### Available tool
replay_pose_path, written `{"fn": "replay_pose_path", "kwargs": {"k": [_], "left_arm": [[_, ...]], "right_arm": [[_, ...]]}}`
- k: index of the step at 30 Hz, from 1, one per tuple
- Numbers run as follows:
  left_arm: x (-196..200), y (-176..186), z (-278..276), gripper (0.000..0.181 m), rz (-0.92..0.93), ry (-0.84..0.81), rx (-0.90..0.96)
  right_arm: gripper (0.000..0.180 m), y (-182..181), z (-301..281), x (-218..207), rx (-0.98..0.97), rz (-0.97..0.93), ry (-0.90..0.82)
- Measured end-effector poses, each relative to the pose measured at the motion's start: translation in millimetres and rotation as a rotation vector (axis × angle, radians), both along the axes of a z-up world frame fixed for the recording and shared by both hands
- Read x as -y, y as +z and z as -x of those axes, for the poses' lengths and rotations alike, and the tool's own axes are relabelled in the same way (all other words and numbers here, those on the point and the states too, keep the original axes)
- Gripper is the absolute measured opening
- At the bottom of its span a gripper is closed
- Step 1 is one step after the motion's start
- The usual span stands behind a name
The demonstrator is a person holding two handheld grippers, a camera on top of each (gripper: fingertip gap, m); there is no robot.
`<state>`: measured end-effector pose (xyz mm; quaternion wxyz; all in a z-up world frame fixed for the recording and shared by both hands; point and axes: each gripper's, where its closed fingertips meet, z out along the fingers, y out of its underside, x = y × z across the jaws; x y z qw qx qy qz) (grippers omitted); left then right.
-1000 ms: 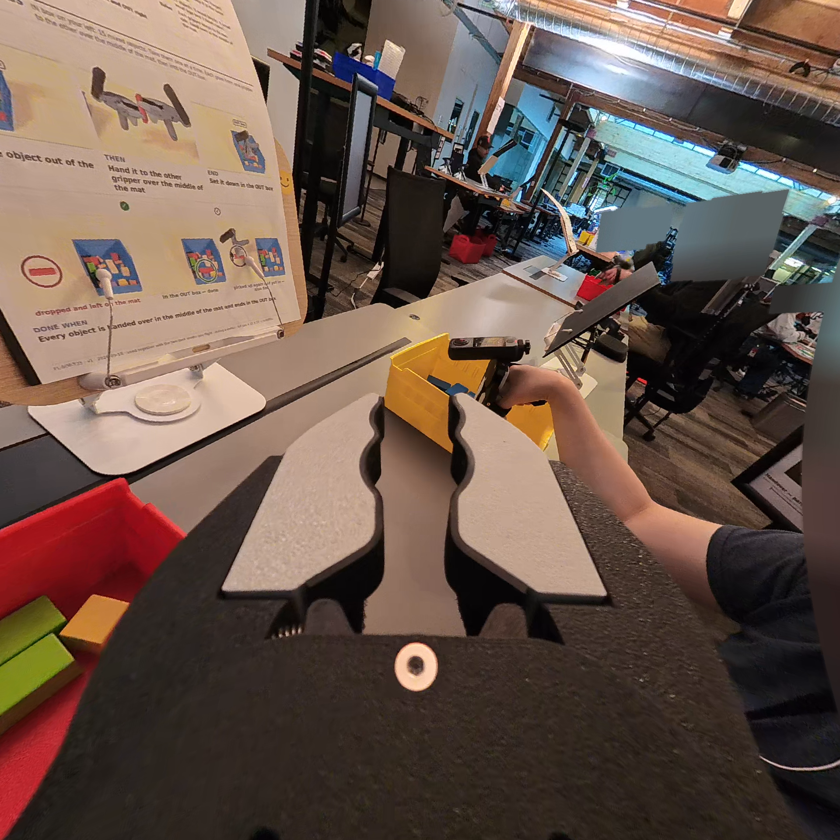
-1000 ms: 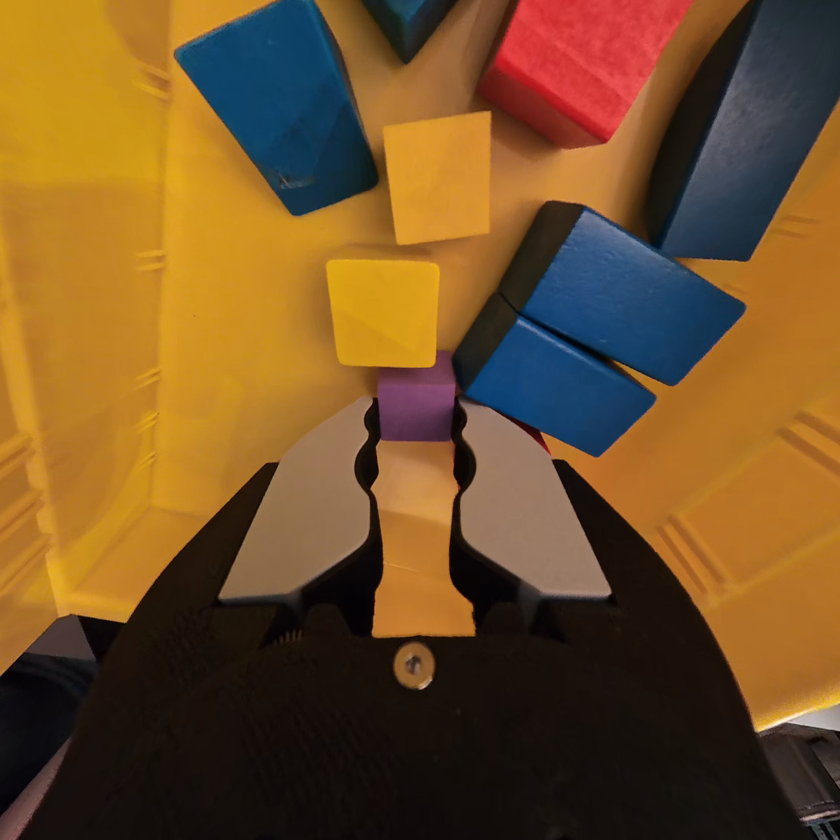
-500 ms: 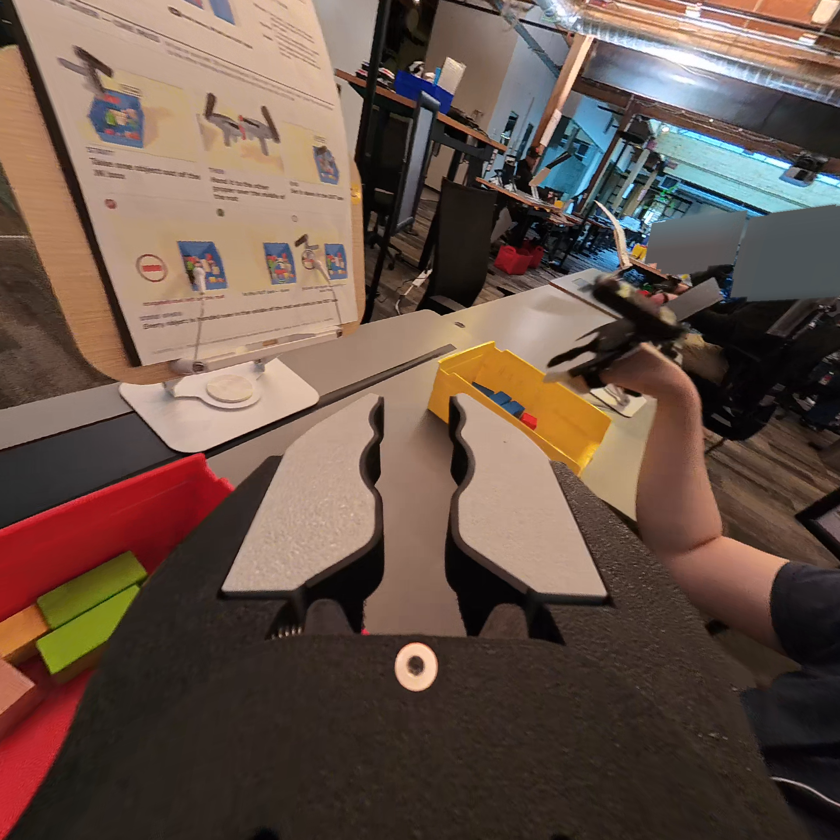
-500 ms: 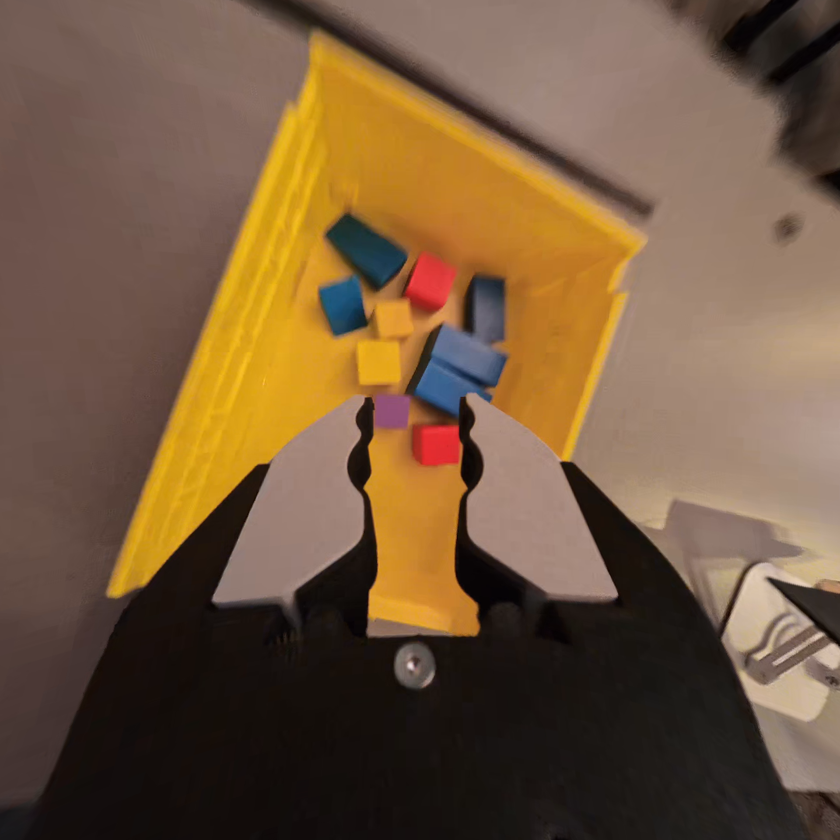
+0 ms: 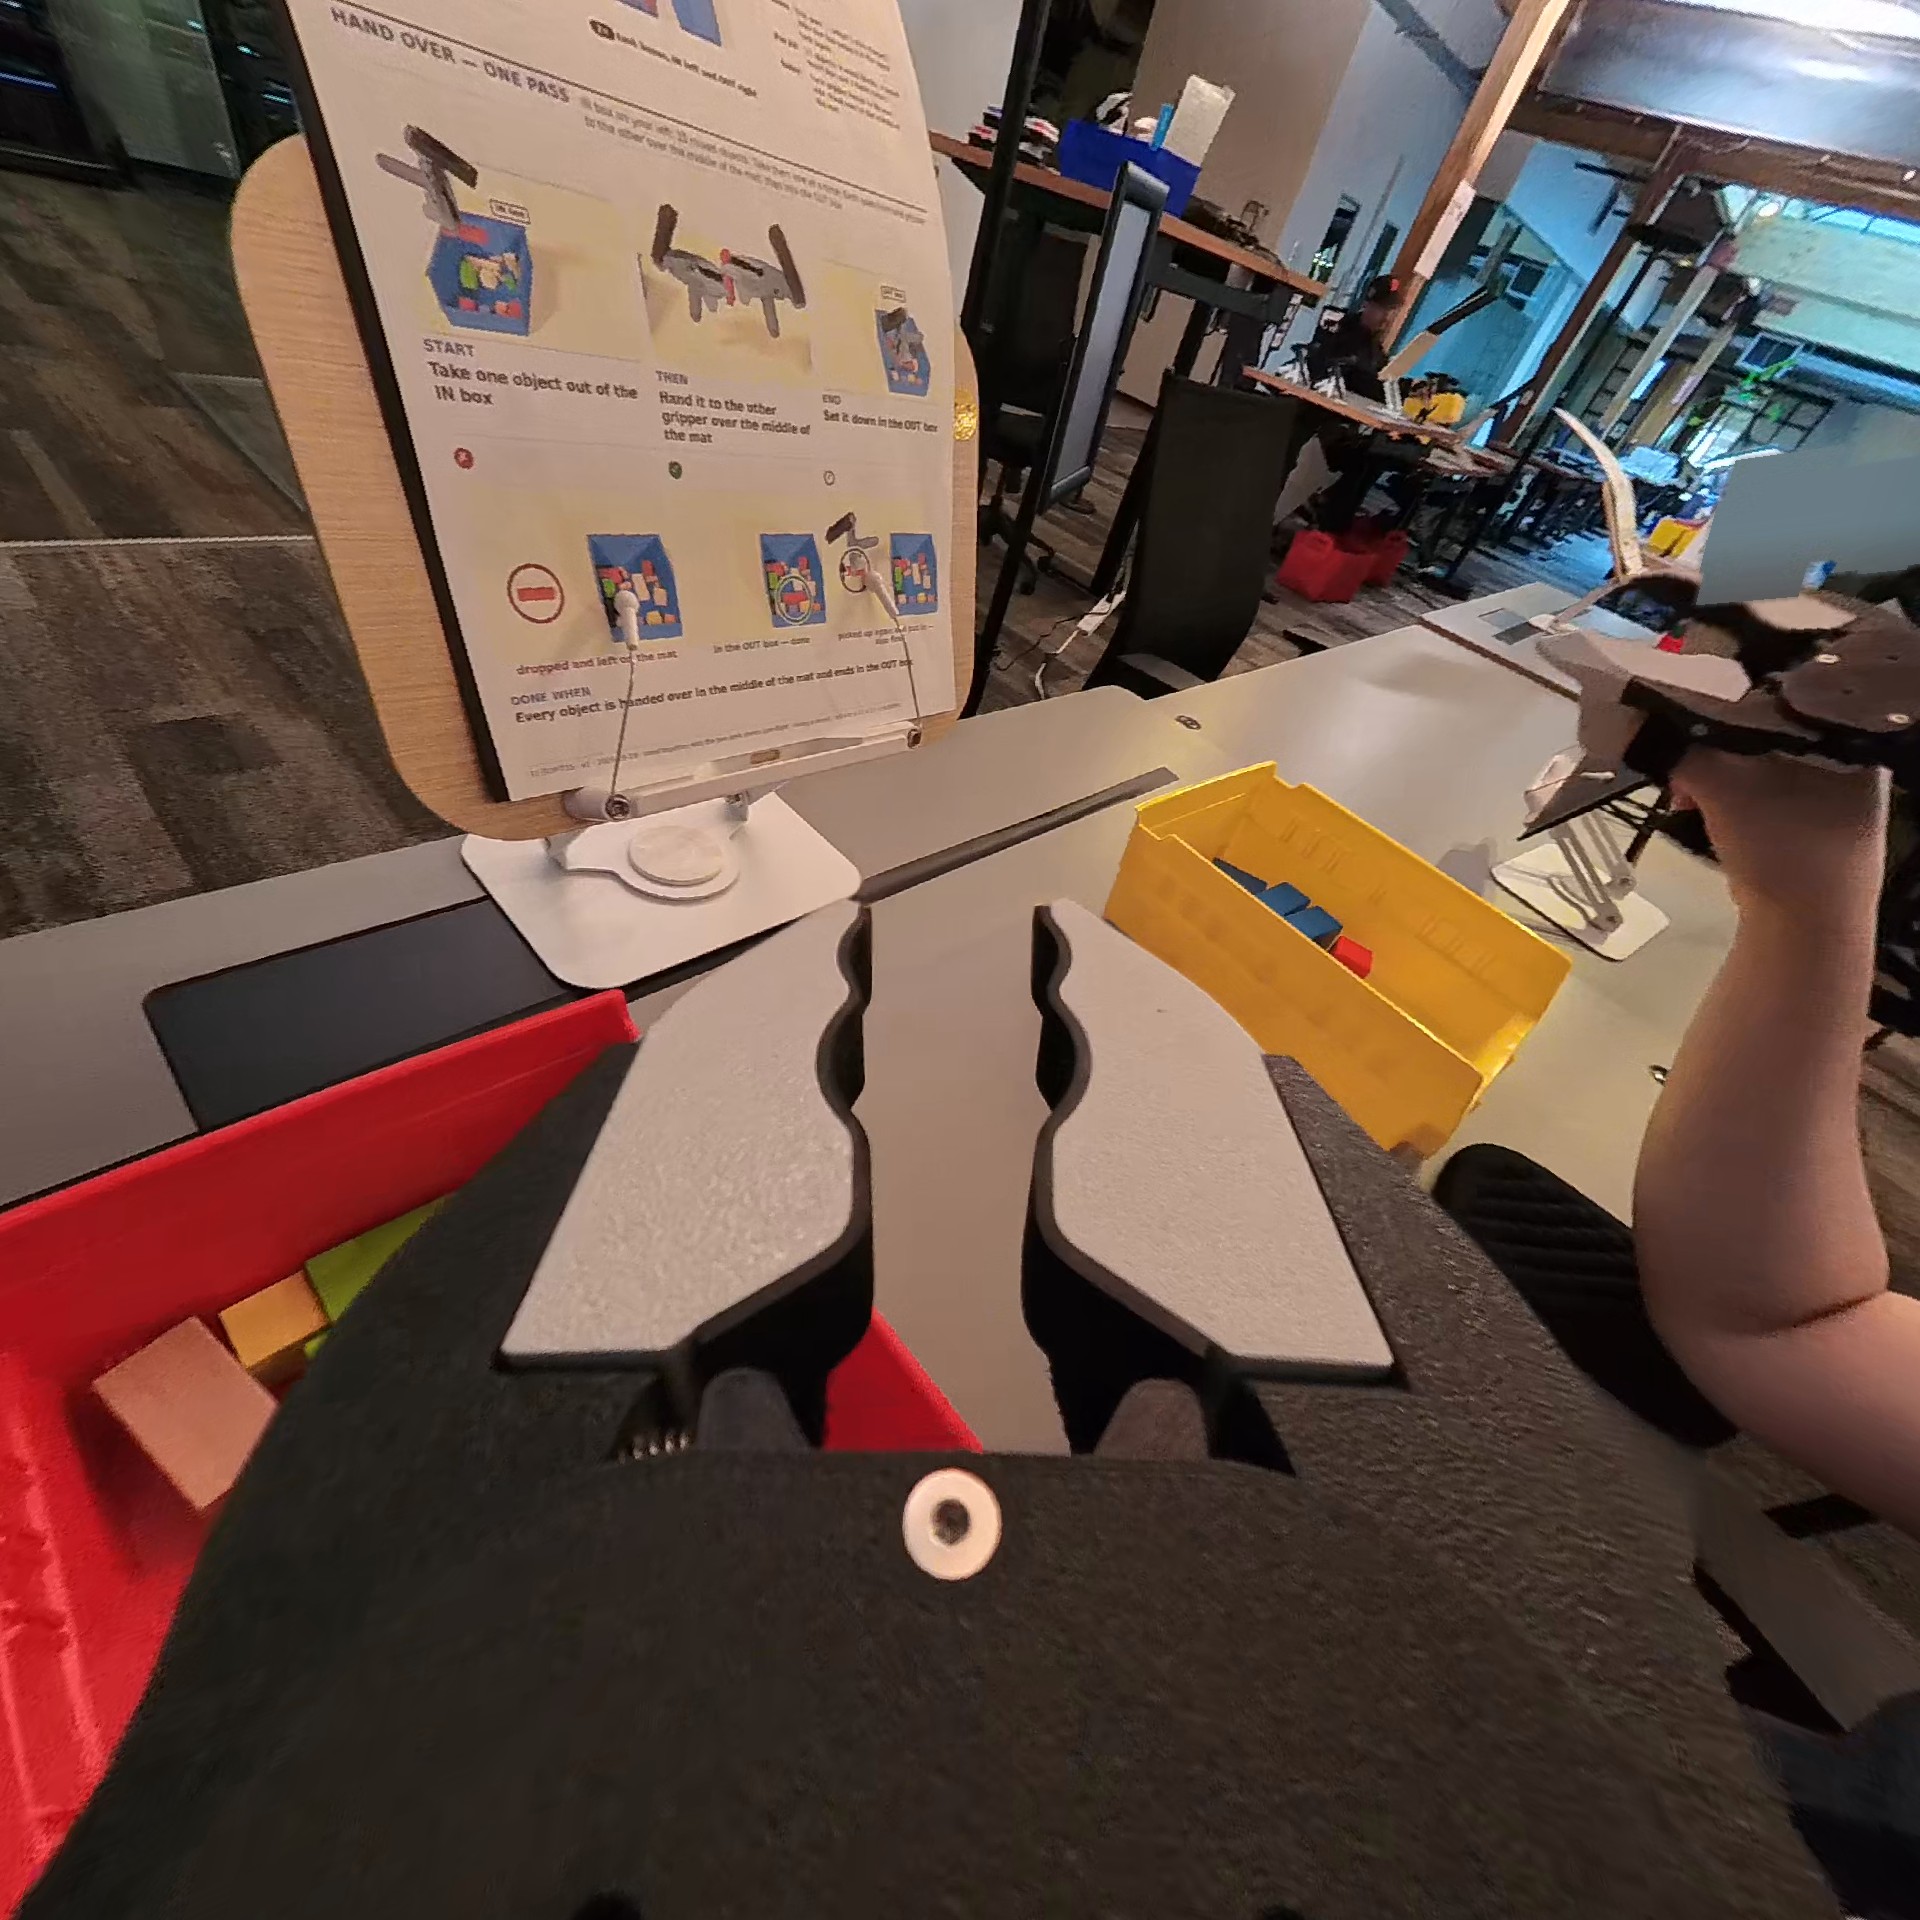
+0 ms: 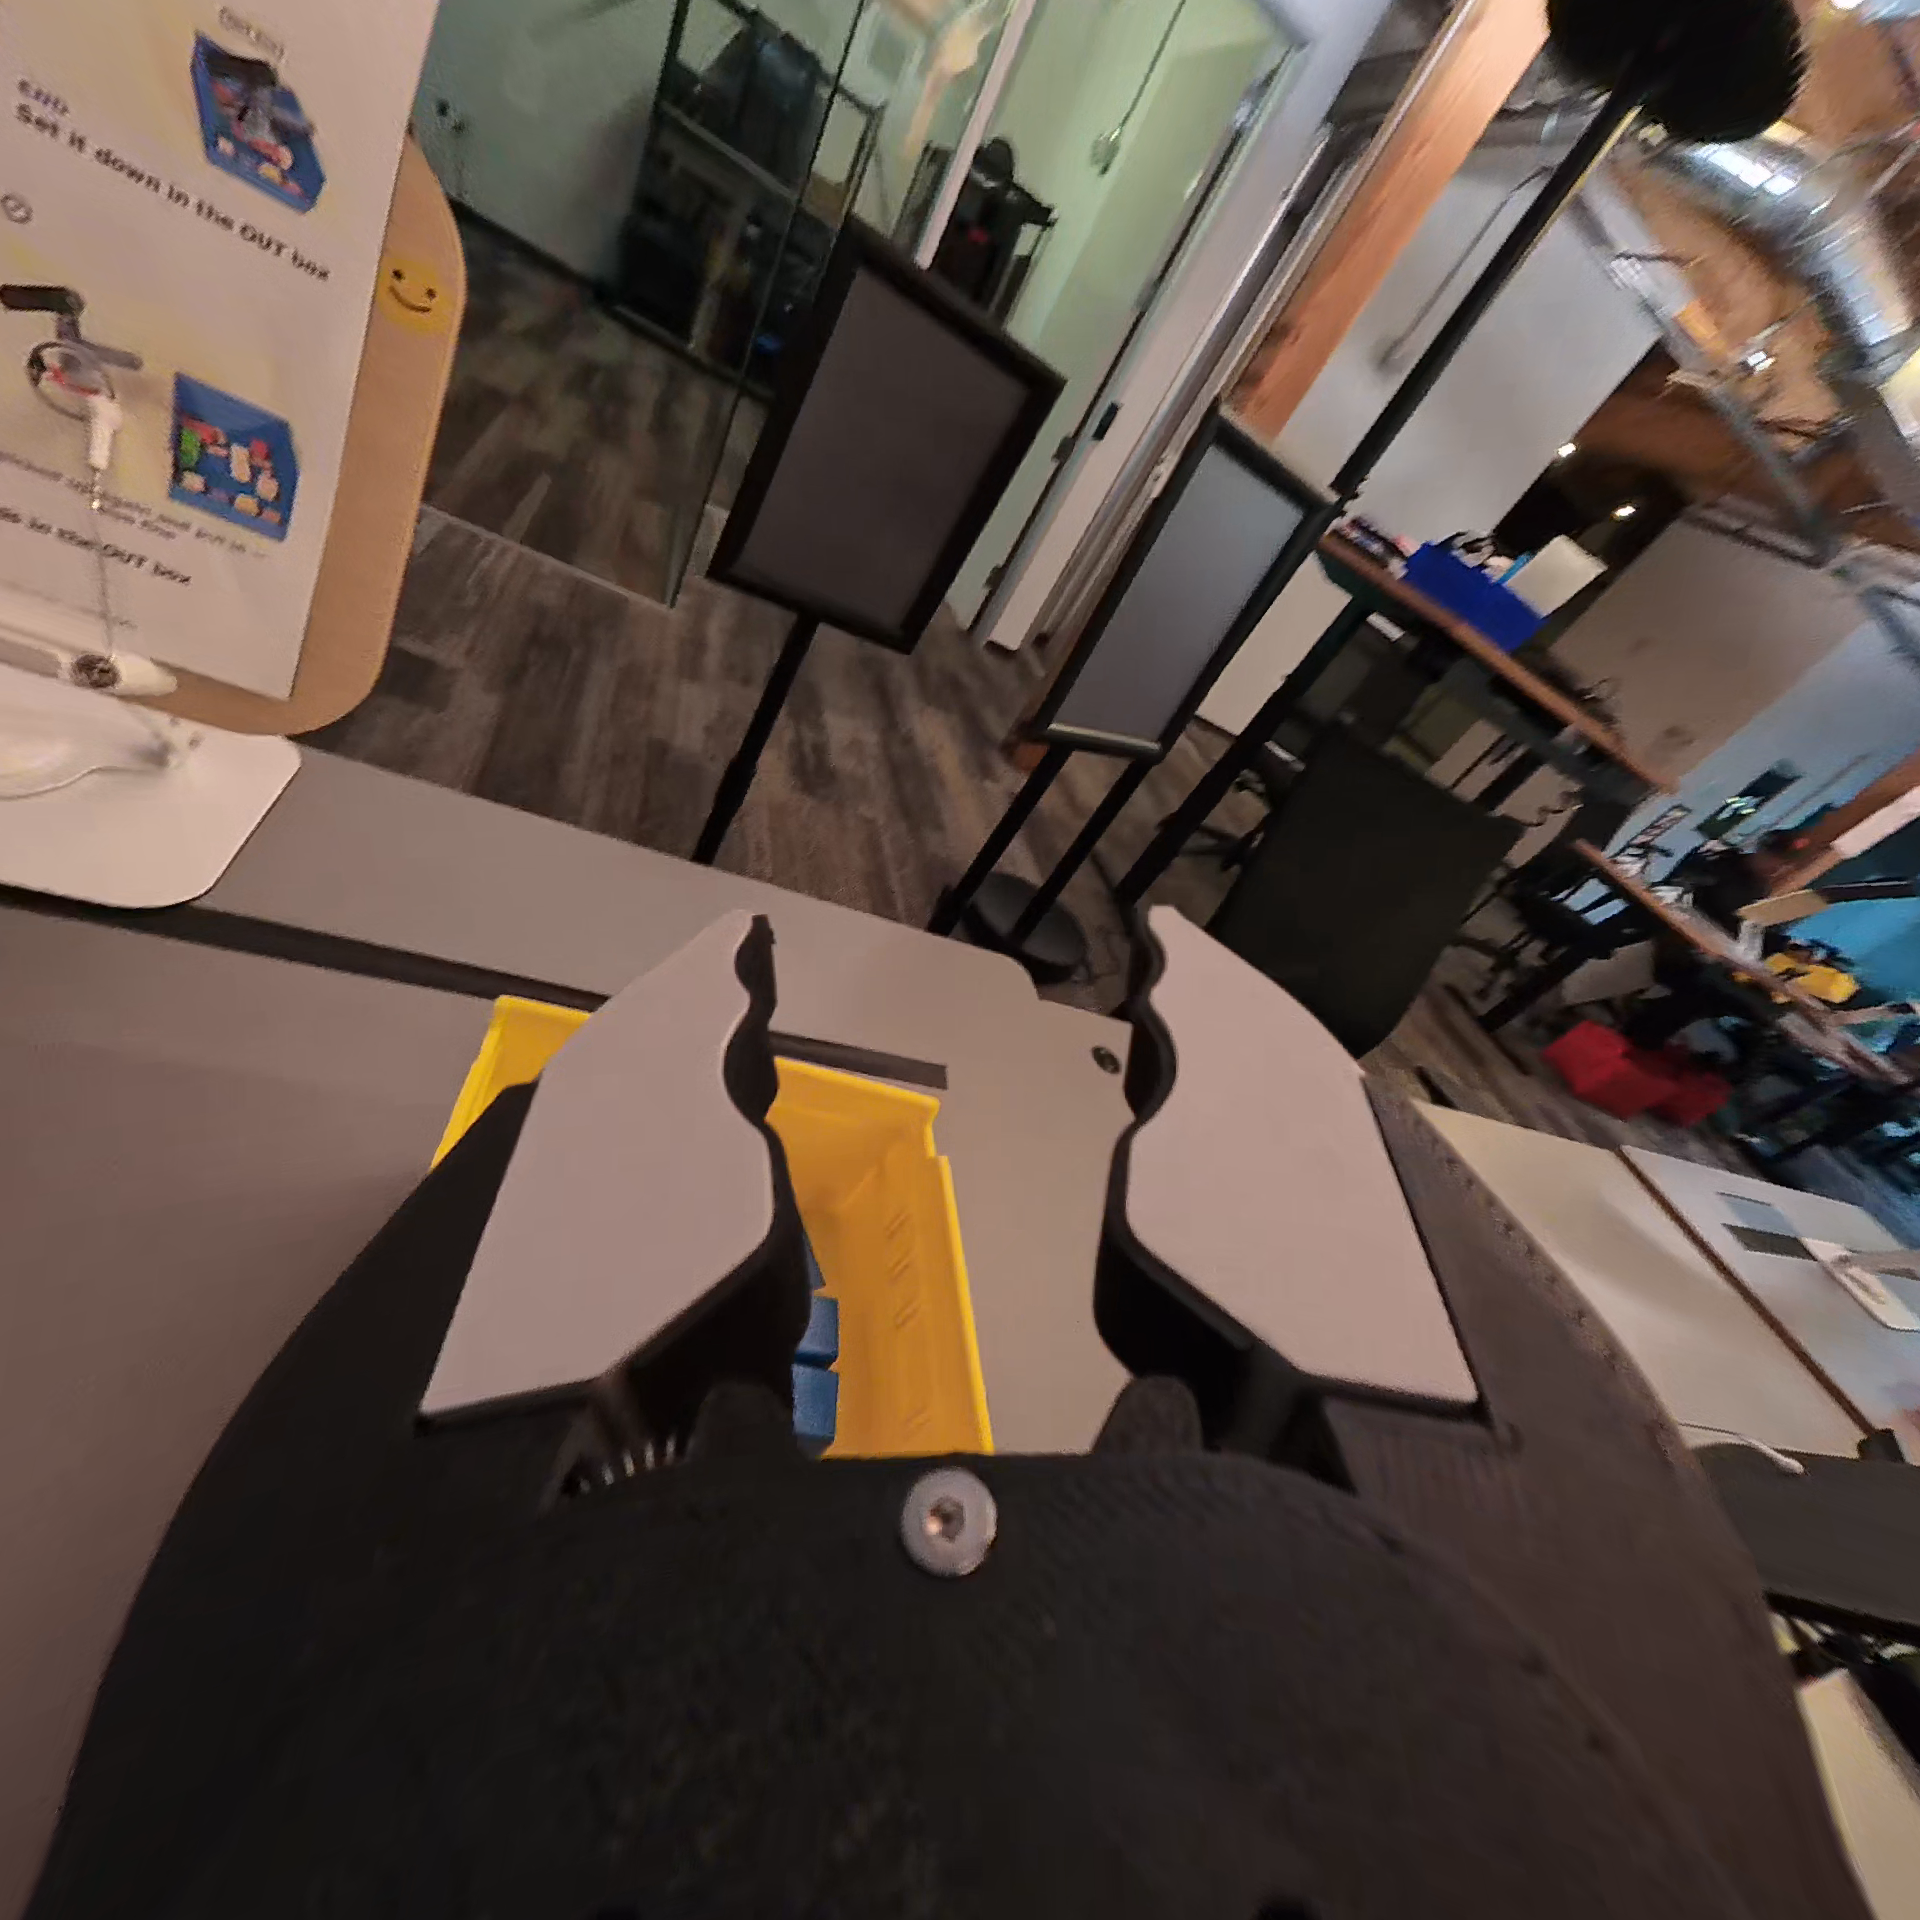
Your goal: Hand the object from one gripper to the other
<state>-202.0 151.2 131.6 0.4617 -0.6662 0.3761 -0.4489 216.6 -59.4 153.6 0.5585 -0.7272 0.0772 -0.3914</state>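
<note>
My left gripper [image 5: 945,925] is open with nothing between its fingers; it hovers over the near edge of a red bin [image 5: 312,1143]. The red bin holds a green block [image 5: 364,1247], an orange block [image 5: 272,1325] and a tan block [image 5: 187,1403]. My right gripper [image 6: 956,925] is open wide and empty, raised above the table. It also shows in the left wrist view [image 5: 1714,675], held up at the far right. A yellow bin [image 5: 1351,1039] with blue blocks [image 5: 1288,904] and a red block [image 5: 1351,951] stands below it, and also shows in the right wrist view [image 6: 894,1195].
An instruction sheet on a white stand [image 5: 644,416] stands at the back of the grey table [image 5: 1299,727]. A black mat [image 5: 343,997] lies behind the red bin. A person's arm [image 5: 1745,1091] reaches in from the right. Desks, chairs and black stands lie beyond the table.
My right gripper let go of a purple cube in the yellow bin, rose out of the bin and opened wide. My left gripper swung towards the red bin, still open.
</note>
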Motion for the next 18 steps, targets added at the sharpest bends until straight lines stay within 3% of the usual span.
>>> {"fn": "replay_pose_path", "kwargs": {"k": [10,18], "left_arm": [[-35.7,-17.7,17.0,0.038,-0.103,0.173,-0.125],[-88.8,-42.1,54.1,0.046,-0.299,0.573,-0.428]], "right_arm": [[0.075,14.4,16.8,-10.3,0.138,-0.079,-0.001],[0.076,3.5,25.3,-29.6,0.106,-0.070,0.097]]}}
